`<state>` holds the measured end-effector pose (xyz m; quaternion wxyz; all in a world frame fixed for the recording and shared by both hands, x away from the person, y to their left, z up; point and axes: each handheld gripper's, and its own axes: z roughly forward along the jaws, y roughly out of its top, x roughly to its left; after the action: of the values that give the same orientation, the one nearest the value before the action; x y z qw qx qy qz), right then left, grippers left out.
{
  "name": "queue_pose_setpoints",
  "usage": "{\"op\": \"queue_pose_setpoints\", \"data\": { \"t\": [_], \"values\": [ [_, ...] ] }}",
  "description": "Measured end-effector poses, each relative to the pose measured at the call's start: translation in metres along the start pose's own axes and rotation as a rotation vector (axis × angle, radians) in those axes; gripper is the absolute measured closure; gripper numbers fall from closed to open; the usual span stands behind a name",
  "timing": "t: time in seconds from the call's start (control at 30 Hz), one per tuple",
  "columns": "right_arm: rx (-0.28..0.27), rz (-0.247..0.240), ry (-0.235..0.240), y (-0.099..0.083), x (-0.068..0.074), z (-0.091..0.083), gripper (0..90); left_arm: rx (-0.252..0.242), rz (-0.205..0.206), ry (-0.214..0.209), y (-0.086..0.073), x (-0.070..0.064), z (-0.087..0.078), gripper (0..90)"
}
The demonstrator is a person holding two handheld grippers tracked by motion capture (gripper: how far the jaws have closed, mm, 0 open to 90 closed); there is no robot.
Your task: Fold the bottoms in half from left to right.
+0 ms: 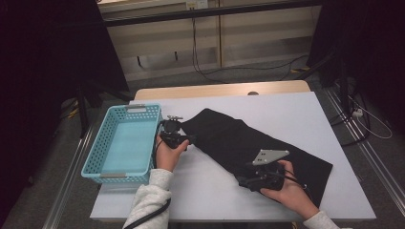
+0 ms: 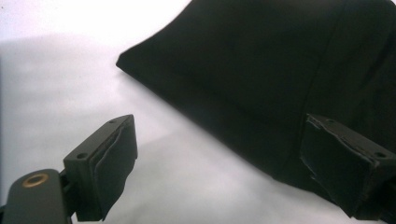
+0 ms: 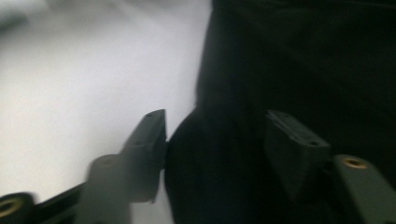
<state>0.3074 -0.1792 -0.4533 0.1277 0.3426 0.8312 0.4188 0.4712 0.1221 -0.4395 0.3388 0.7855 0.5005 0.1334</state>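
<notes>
Here, in the high view, a black cloth (image 1: 248,143) is seen spread slantwise on the white table (image 1: 296,114), beside a blue basket (image 1: 125,143). In the left gripper view, the left gripper (image 2: 217,163) is held wide over the cloth's edge. In the right gripper view, the right gripper (image 3: 215,154) is spread around a fold, not yet pinched.

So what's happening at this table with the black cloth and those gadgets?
A person sits at a white table with a two-jaw gripper in each hand, working on a black cloth spread flat across it. The left gripper is open at the cloth's near edge, not yet gripping. The right gripper is open too, its jaws straddling the cloth's edge farther along. A blue basket stands at the table's left, with nothing visible inside.
</notes>
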Motion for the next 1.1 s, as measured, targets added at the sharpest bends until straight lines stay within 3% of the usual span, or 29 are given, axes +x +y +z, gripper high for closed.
{"op": "queue_pose_setpoints", "data": {
  "t": [0.37,0.4,0.43,0.9,0.97,1.07,1.1],
  "values": [
    [-0.016,0.046,-0.083,-0.004,-0.018,-0.010,23.9,0.013,-0.009,0.043,0.014,0.008,0.009,11.7],
    [-0.020,0.050,-0.087,-0.005,-0.020,-0.010,22.9,0.016,-0.010,0.030,0.014,0.009,0.010,11.7],
    [-0.021,0.055,-0.094,-0.005,-0.021,-0.011,22.4,0.012,-0.021,0.030,0.015,0.009,0.011,11.7],
    [-0.030,0.064,-0.128,-0.008,-0.025,-0.015,18.4,0.013,0.014,0.120,0.014,0.013,0.025,14.1],
    [-0.023,0.062,-0.136,-0.008,-0.025,-0.015,18.3,0.024,0.017,0.113,0.013,0.014,0.027,16.2],
    [-0.013,0.060,-0.139,-0.010,-0.026,-0.014,18.3,0.013,-0.012,0.093,0.011,0.016,0.031,20.5],
    [-0.014,0.061,-0.142,-0.010,-0.026,-0.014,18.3,0.002,-0.041,0.099,0.011,0.017,0.030,21.1]
  ]
}}
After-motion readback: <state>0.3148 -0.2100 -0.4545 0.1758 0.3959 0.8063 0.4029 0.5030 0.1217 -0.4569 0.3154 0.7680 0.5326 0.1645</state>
